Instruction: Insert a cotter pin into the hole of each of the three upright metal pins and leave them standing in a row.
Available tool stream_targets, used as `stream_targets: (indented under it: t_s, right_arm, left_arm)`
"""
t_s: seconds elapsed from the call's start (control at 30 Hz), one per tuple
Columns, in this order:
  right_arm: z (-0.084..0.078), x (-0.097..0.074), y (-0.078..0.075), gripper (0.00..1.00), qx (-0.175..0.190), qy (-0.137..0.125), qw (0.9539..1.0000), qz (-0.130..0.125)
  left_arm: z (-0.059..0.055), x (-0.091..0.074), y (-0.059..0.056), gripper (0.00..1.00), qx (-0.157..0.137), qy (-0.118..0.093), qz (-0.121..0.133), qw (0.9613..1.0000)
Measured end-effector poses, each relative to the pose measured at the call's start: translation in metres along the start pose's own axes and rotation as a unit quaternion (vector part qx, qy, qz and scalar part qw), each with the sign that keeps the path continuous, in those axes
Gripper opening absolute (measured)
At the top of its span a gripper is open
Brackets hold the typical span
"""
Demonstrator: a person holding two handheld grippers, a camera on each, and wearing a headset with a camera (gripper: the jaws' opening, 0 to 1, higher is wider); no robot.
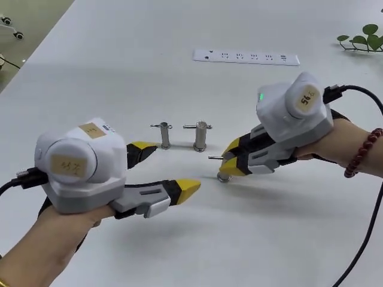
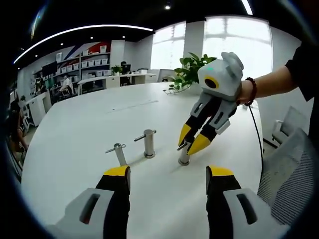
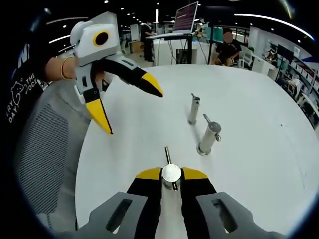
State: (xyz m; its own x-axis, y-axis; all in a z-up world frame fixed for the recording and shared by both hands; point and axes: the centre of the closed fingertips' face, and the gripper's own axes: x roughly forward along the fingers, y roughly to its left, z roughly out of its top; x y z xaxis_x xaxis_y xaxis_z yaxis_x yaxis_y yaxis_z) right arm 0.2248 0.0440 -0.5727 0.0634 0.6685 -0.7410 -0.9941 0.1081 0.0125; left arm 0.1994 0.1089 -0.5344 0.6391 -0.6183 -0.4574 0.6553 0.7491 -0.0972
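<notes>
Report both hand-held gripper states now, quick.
Left hand-held gripper: open, holding nothing.
Right hand-held gripper: closed on the metal pin.

Left hand-held gripper [image 1: 170, 166] at 8 o'clock, jaws wide apart, pointing toward 3 o'clock. Right hand-held gripper [image 1: 230, 162] at 3 o'clock, tilted down toward 8 o'clock, jaws clamped on metal pin [image 3: 171, 174].

three metal pins [image 1: 200, 136] upright, cotter pins [image 1: 161, 126] through
</notes>
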Motion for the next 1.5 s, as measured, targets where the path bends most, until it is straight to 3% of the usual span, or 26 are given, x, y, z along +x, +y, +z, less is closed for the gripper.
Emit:
stream_targets:
  t_s: [0.37, 0.53, 1.1, 1.3, 1.5]
  right_arm:
    - [-0.003, -0.006, -0.012, 0.08, 0.001, 0.011, 0.9999, -0.013]
    - [-0.003, -0.010, -0.022, 0.08, 0.008, 0.009, 0.9997, -0.019]
    - [-0.006, -0.017, -0.049, 0.08, 0.015, 0.013, 0.9993, -0.032]
    - [-0.008, -0.017, -0.054, 0.08, 0.011, 0.018, 0.9993, -0.031]
    - [-0.009, -0.018, -0.061, 0.08, 0.010, 0.021, 0.9992, -0.033]
  left_arm:
    - [0.003, -0.010, 0.008, 0.70, -0.013, -0.017, 0.011, 0.9997]
    - [0.002, -0.012, 0.011, 0.74, -0.009, -0.015, 0.019, 0.9997]
    - [0.006, -0.011, 0.010, 0.85, -0.014, -0.029, 0.014, 0.9994]
    - [0.009, -0.013, 0.010, 0.88, -0.024, -0.044, 0.012, 0.9987]
    - [0.006, -0.012, 0.010, 0.90, -0.023, -0.036, 0.013, 0.9990]
